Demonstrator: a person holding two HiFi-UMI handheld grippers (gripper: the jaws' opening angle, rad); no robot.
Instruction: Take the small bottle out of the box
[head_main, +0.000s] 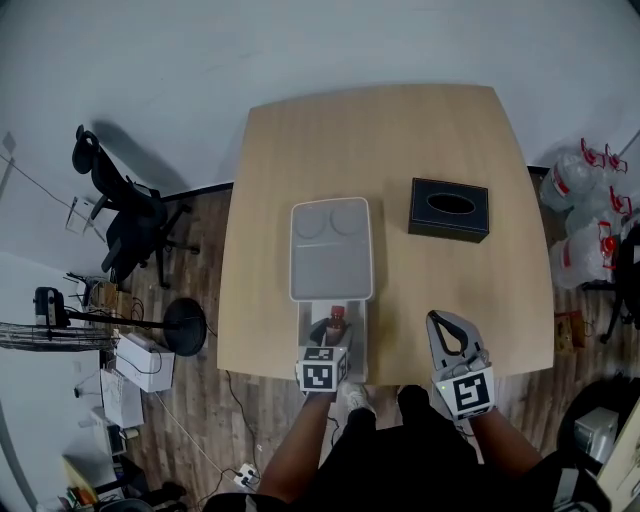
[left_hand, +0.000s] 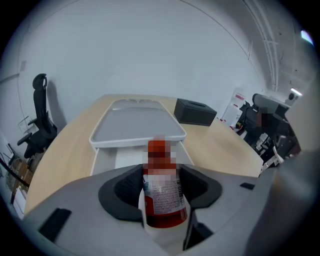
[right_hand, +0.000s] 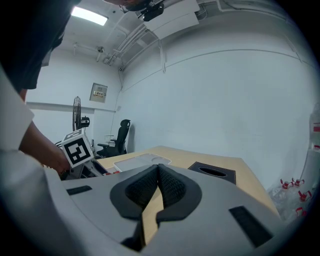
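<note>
A small bottle (head_main: 336, 320) with a red cap and a red and white label stands in the open white box (head_main: 305, 322) at the table's near edge. My left gripper (head_main: 334, 340) is over the box, and both dark pads press on the bottle's sides. In the left gripper view the bottle (left_hand: 162, 200) fills the gap in my left gripper (left_hand: 160, 175), with the box wall (left_hand: 102, 159) beyond it. My right gripper (head_main: 441, 322) hovers to the right of the box with nothing in it. Its jaws (right_hand: 158, 172) are shut, pads touching.
The box's grey lid (head_main: 331, 248) lies just behind the box. A black tissue box (head_main: 449, 209) stands at the right rear of the wooden table (head_main: 400, 140). An office chair (head_main: 125, 215) is on the floor to the left, water jugs (head_main: 575, 180) to the right.
</note>
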